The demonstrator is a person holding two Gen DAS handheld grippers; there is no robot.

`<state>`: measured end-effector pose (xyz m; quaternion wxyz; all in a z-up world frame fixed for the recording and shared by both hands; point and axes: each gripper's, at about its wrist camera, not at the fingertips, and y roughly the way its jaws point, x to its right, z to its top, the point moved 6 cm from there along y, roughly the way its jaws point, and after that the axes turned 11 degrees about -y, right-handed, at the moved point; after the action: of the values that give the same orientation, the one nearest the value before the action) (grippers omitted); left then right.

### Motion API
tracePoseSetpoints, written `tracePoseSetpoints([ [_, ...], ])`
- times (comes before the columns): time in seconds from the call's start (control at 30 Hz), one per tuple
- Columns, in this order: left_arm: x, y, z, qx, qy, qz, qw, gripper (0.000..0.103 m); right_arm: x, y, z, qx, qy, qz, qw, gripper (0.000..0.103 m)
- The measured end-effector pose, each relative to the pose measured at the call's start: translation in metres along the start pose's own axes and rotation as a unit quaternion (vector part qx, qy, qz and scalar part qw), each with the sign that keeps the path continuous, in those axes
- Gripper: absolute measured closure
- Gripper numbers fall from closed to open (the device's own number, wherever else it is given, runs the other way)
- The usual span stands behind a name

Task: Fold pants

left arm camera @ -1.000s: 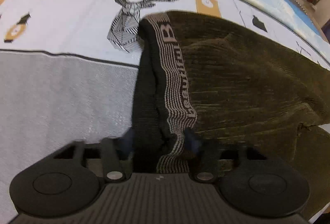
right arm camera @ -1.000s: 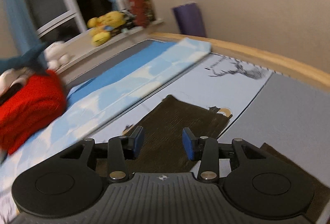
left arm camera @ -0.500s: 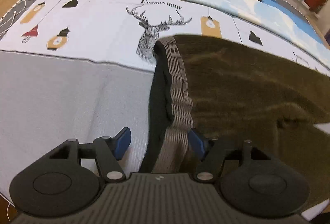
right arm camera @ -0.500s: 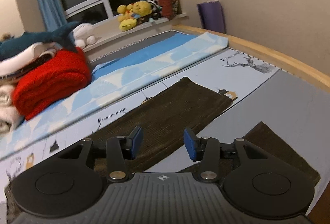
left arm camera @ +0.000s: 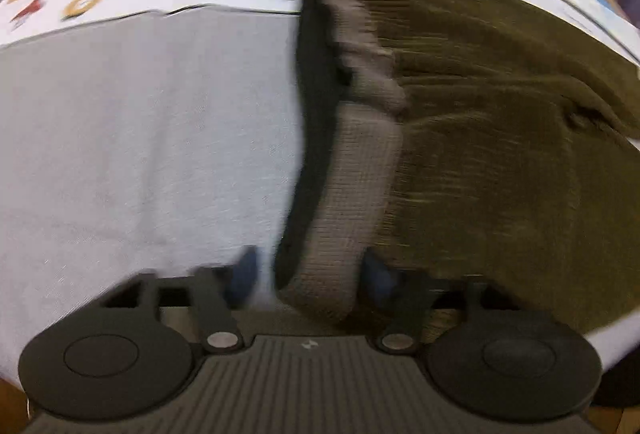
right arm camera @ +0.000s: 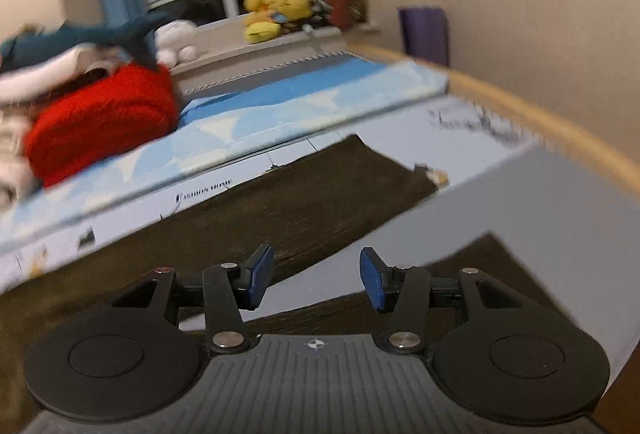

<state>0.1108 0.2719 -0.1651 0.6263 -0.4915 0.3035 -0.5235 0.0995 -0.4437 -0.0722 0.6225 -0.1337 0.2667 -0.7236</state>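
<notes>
The pants (left arm camera: 500, 138) lie spread on the bed sheet (left arm camera: 140, 138), waistband (left arm camera: 352, 174) toward the left wrist camera and the two legs running away from it. The left gripper (left arm camera: 306, 276) straddles the near end of the waistband; its jaws have just been closing with the band between them, but the picture is blurred and the left pad stands clear of the cloth, so I judge the grip not yet made and the jaws apart. The right gripper (right arm camera: 316, 280) hangs above the gap between the two legs (right arm camera: 320, 194), jaws apart and holding nothing; they have just been opening a little. The step in hand appears to be taking up the waistband for a lengthwise fold. To do it well, the left pads should bite through both layers of the band at its corner, not the top layer alone, and the right gripper should take a leg well down from the waistband, so the cloth lifts evenly (a one-sided pull would drag and skew the garment). Materials: the pants are a dark olive ribbed knit, soft and limp, likely to sag between grips; the waistband is a paler, finely striped elastic strip, thicker and puckered along its length. The sheet beyond the waistband is smooth cotton, grey below and white with small printed figures above.
</notes>
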Motion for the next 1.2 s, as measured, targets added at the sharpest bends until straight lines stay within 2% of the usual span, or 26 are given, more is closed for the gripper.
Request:
tracePoseSetpoints([
  [0.1, 0.009, -0.004, -0.003, 0.009, 0.033, 0.019, 0.9992, 0.069, 0.000, 0.004, -0.003, -0.009, 0.009, -0.001, 1.000, 0.053],
  [0.2, 0.007, -0.009, -0.003, 0.012, 0.021, 0.011, 0.9996, 0.077, -0.009, 0.005, -0.006, -0.013, -0.001, 0.003, 1.000, 0.053],
  [0.37, 0.001, -0.014, -0.010, 0.012, 0.029, 0.028, 0.9991, 0.076, -0.021, 0.003, -0.004, -0.010, -0.019, 0.008, 1.000, 0.053],
  [0.5, -0.004, -0.017, -0.013, 0.002, 0.008, 0.036, 0.9993, 0.075, -0.021, 0.003, -0.004, -0.013, -0.028, 0.009, 0.999, 0.053],
  [0.63, -0.004, -0.020, -0.015, -0.002, -0.003, 0.044, 0.9990, 0.068, -0.019, 0.004, -0.006, -0.019, -0.036, 0.006, 0.999, 0.053],
  [0.67, -0.003, -0.022, -0.016, 0.000, -0.004, 0.047, 0.9989, 0.060, -0.018, 0.004, -0.006, -0.021, -0.035, 0.005, 0.999, 0.053],
  [0.7, -0.002, -0.024, -0.015, 0.005, -0.004, 0.054, 0.9985, 0.054, -0.016, 0.004, -0.007, -0.023, -0.034, 0.004, 0.999, 0.053],
  [0.77, 0.003, -0.033, -0.012, 0.031, 0.010, 0.063, 0.9974, 0.055, -0.013, 0.004, -0.007, -0.025, -0.028, 0.003, 0.999, 0.053],
  [0.83, 0.014, -0.043, -0.010, 0.062, 0.027, 0.044, 0.9967, 0.055, -0.010, 0.005, -0.008, -0.027, -0.021, 0.004, 0.999, 0.053],
  [0.9, 0.027, -0.048, -0.009, 0.078, 0.044, 0.023, 0.9957, 0.048, -0.007, 0.005, -0.009, -0.029, -0.012, 0.004, 1.000, 0.053],
  [1.0, 0.037, -0.039, -0.016, 0.060, 0.084, 0.038, 0.9939, 0.037, -0.009, 0.006, -0.009, -0.030, -0.008, 0.004, 0.999, 0.053],
  [1.07, 0.033, -0.025, -0.022, 0.028, 0.101, 0.081, 0.9912, 0.037, -0.012, 0.007, -0.010, -0.031, -0.012, 0.006, 0.999, 0.053],
  [1.13, 0.028, -0.029, -0.016, 0.034, 0.076, 0.080, 0.9933, 0.039, -0.016, 0.007, -0.010, -0.031, -0.017, 0.009, 0.999, 0.053],
  [1.2, 0.023, -0.042, -0.005, 0.069, 0.038, 0.074, 0.9941, 0.039, -0.018, 0.007, -0.010, -0.032, -0.022, 0.011, 0.999, 0.053],
])
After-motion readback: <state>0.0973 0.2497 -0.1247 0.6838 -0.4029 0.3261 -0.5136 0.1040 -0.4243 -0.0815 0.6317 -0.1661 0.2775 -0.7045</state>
